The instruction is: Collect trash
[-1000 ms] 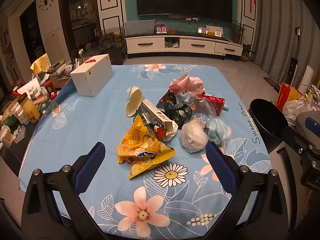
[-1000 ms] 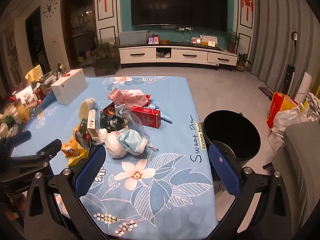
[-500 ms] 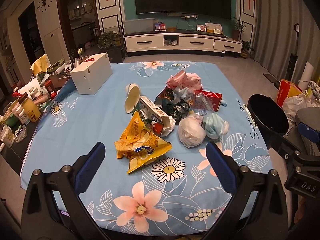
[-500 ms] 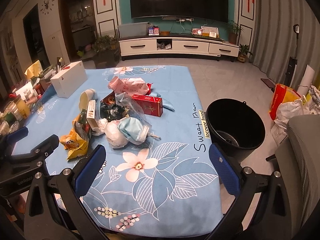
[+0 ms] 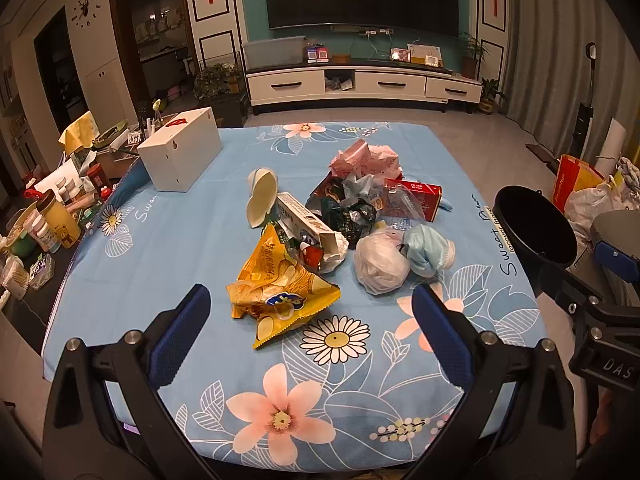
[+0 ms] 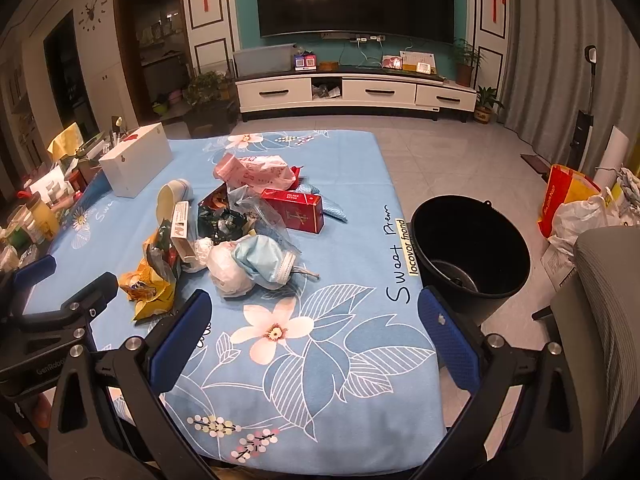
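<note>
A heap of trash lies mid-table on the blue floral cloth (image 5: 160, 248): a yellow chip bag (image 5: 276, 292), a white crumpled bag (image 5: 380, 262), a light blue mask (image 5: 428, 248), a red carton (image 5: 416, 196), a pink wrapper (image 5: 368, 158), a paper cup (image 5: 262, 196) and a long white box (image 5: 304, 220). A black bucket (image 6: 468, 244) stands on the floor at the table's right side. My left gripper (image 5: 312, 334) is open and empty, short of the chip bag. My right gripper (image 6: 316, 332) is open and empty above the table's front right part.
A white box (image 5: 180, 154) stands at the table's back left. Bottles and jars (image 5: 44, 220) crowd a side surface on the left. Bags (image 6: 576, 204) lie on the floor at right, with a grey chair (image 6: 600, 304) near the bucket. A TV cabinet (image 5: 360, 84) stands behind.
Both grippers have pulled back and risen a little, so the table and trash look smaller and farther. Both stayed open. The trash has not moved.
</note>
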Tool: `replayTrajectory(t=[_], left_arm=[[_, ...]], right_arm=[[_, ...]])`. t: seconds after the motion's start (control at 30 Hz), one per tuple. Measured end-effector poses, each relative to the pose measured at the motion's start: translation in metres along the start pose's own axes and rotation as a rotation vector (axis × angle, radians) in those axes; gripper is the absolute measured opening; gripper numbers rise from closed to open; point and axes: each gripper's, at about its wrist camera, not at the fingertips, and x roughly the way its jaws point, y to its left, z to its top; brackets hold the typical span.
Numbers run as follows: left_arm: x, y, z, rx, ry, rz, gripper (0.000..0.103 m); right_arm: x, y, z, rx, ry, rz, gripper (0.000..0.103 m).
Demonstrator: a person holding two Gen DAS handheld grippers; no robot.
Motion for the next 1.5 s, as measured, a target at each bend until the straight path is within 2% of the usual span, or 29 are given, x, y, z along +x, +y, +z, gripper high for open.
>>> replayTrajectory(t=[1.23,1.3,1.4,1.5], left_arm=[[0.007,0.000,-0.002,-0.002,0.015,-0.009,0.100],[0.010,0.003,-0.004,-0.019,0.021,-0.033,0.100],[0.021,0.014,-0.010,-0.077,0.039,-0.127,0.100],[0.040,0.026,-0.021,-0.128,0.089,-0.151,0.100]], right_arm=[[0.002,0.000,-0.001,0.004,0.004,0.005,0.101],[0.005,-0.001,-0.001,0.007,0.016,0.030,0.101],[0.017,-0.007,-0.004,0.039,0.054,0.128,0.101],[0.036,-0.017,-0.015,0.093,0.096,0.195,0.101]])
